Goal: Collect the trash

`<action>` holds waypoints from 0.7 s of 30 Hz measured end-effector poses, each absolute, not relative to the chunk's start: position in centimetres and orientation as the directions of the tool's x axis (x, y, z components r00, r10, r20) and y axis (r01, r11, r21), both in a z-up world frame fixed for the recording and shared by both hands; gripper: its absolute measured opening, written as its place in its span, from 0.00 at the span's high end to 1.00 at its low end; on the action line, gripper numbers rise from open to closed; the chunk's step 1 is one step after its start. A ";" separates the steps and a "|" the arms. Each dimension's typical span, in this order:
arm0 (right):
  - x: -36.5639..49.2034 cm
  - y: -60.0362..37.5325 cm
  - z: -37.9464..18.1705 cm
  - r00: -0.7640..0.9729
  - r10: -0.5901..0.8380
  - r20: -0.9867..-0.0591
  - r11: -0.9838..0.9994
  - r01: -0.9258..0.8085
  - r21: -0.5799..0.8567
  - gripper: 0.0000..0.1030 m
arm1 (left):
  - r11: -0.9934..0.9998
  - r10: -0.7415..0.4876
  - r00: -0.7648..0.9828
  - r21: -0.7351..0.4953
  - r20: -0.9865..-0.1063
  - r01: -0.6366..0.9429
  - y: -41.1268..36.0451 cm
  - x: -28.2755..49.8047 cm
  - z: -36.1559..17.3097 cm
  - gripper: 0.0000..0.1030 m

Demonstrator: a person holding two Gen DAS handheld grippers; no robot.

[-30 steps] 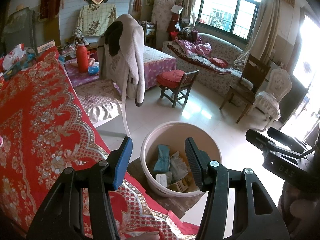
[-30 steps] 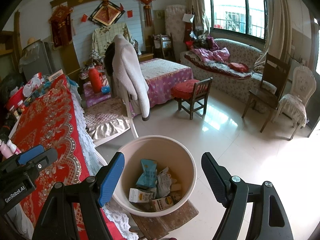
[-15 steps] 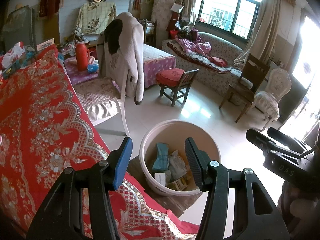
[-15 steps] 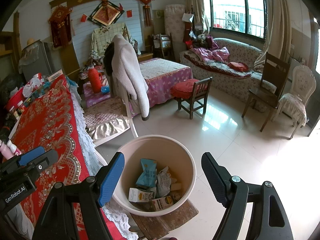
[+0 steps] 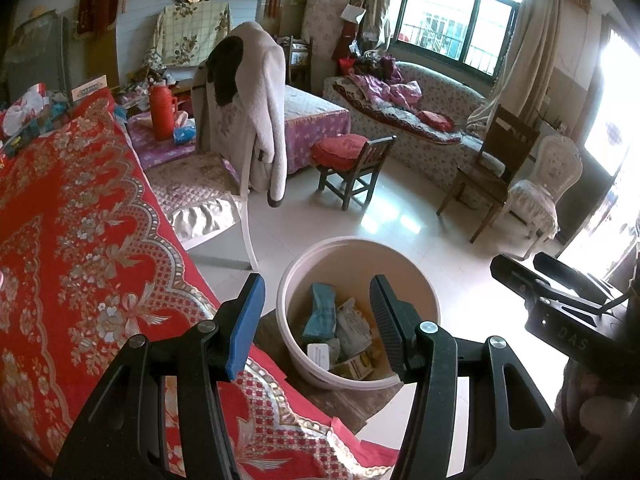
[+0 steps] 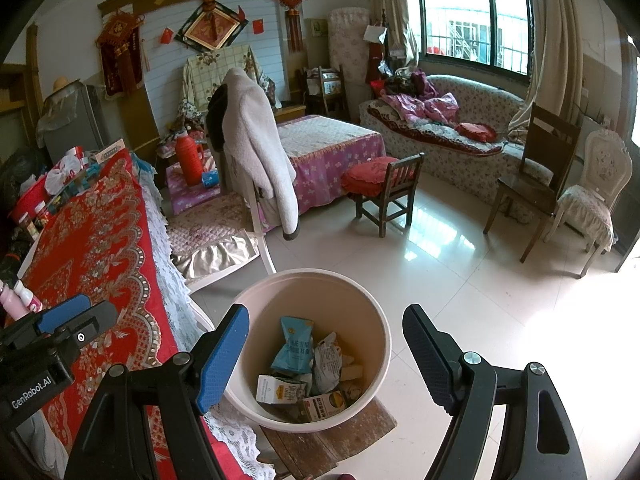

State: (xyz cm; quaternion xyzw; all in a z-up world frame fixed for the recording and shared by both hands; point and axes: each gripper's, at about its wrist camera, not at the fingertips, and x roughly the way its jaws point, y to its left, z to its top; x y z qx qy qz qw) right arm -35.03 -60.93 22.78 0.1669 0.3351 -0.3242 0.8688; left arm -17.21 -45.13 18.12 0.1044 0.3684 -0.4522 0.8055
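Note:
A pale round bucket stands on a low wooden stool beside the red-clothed table. Inside lie several pieces of trash: a blue snack bag, a crumpled wrapper, a small white carton and a box. My left gripper hovers over the bucket's near side, open, with nothing between its fingers. My right gripper hangs above the bucket too, open wide and empty. Each gripper shows at the edge of the other's view.
The table with the red patterned cloth fills the left. A chair draped with a white coat stands behind the bucket. A small wooden chair with a red cushion, a sofa and two more chairs ring the tiled floor.

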 end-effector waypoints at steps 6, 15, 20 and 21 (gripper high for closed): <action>-35.1 -60.9 22.5 0.561 -0.450 -0.695 0.733 0.676 0.071 0.25 | 0.566 -0.650 0.315 -0.165 -0.691 0.808 -45.4 -17.4 17.9 0.49; -34.8 -60.9 22.1 0.553 -0.444 -0.705 0.733 0.677 0.069 0.25 | 0.560 -0.648 0.301 -0.169 -0.700 0.811 -45.7 -17.6 17.6 0.49; -34.6 -60.9 22.0 0.546 -0.439 -0.713 0.734 0.676 0.066 0.25 | 0.558 -0.645 0.289 -0.177 -0.707 0.811 -46.0 -17.5 17.3 0.48; -34.5 -60.9 21.9 0.544 -0.438 -0.716 0.734 0.676 0.065 0.25 | 0.558 -0.645 0.286 -0.180 -0.708 0.810 -46.1 -17.4 17.3 0.48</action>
